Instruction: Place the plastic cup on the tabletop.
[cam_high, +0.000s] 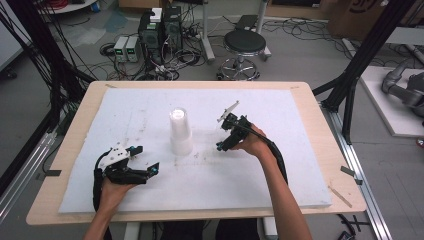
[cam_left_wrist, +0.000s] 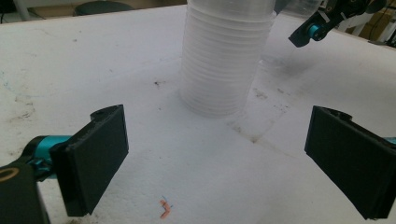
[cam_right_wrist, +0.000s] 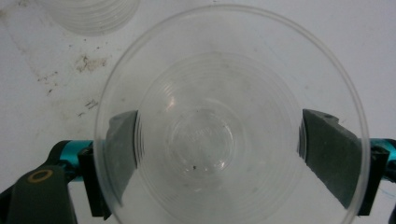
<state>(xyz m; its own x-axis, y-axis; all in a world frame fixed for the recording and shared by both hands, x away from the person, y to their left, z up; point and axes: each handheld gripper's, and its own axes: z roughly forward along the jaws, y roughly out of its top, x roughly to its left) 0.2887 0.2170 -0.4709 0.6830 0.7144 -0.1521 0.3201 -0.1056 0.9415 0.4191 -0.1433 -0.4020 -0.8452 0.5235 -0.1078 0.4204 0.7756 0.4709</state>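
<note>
A stack of clear plastic cups (cam_high: 180, 131) stands upside down in the middle of the white foam board (cam_high: 280, 180). My left gripper (cam_high: 147, 159) rests at the front left, open, with nothing between its jaws; its own view (cam_left_wrist: 215, 158) looks at the stack (cam_left_wrist: 224, 60) a short way ahead. My right gripper (cam_high: 220, 133) is just right of the stack. In the right gripper view a single clear cup (cam_right_wrist: 201, 135) stands mouth up between the wide-set jaws (cam_right_wrist: 219, 154), its rim spreading over both pads. The pads flank its wall without squeezing it.
The foam board lies on a wooden table (cam_high: 320, 150). On the floor beyond the far edge are a black stool (cam_high: 244, 42), computer boxes (cam_high: 160, 30) and tangled cables. Black frame posts (cam_high: 350, 85) stand at the table's right.
</note>
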